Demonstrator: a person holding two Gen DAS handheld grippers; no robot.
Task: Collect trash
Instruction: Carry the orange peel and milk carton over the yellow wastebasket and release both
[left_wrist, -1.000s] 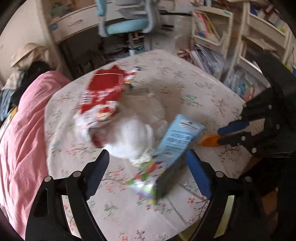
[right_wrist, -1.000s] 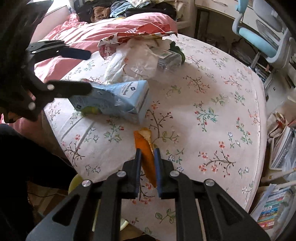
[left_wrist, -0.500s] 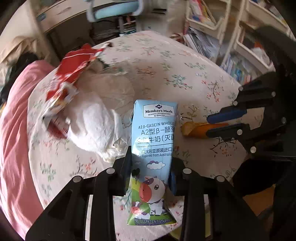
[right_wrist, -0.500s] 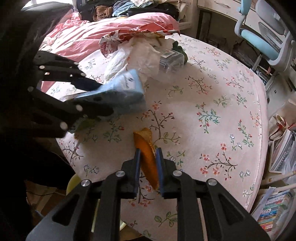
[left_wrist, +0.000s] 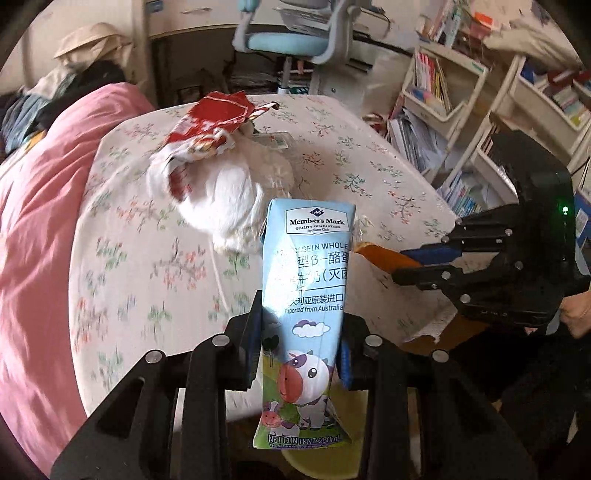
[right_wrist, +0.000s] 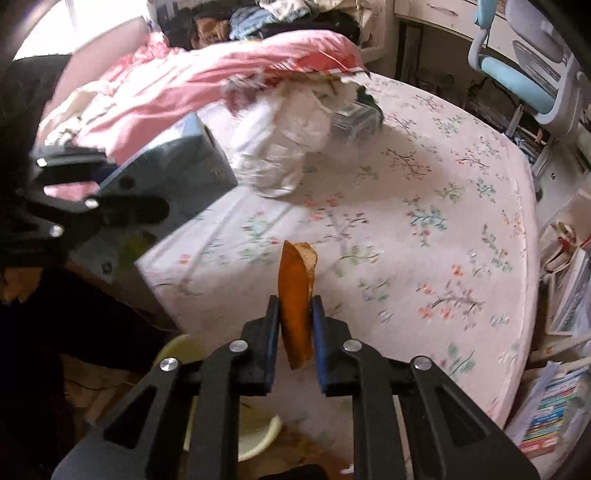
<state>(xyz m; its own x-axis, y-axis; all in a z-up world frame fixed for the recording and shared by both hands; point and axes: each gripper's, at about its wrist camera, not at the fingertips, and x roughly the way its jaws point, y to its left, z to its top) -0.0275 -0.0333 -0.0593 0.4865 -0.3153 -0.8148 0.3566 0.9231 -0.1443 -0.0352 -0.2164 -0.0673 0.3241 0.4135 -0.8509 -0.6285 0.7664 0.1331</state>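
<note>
A pale-blue milk carton (left_wrist: 306, 317) stands upright between the jaws of the left gripper (left_wrist: 301, 354), clamped at its lower half and lifted clear of the counter (left_wrist: 147, 258), its cartoon cow facing the camera. In the right wrist view the same carton (right_wrist: 184, 162) hangs tilted at the counter's near-left edge. Just right of it, an orange peel (right_wrist: 295, 295) is pinched on edge between the jaws of the right gripper (right_wrist: 295, 325), also raised off the flowered cloth; in the left wrist view the peel (left_wrist: 384, 256) juts toward the carton's side. Farther back on the counter lie a crumpled white bag (left_wrist: 225, 199), a red wrapper (left_wrist: 210, 122) and a clear plastic tub (right_wrist: 354, 116). A yellow bin (right_wrist: 255, 432) sits on the floor below the grippers, a pink quilt (right_wrist: 207, 77) lies beside the counter, and a blue chair (left_wrist: 295, 37) stands beyond.
</note>
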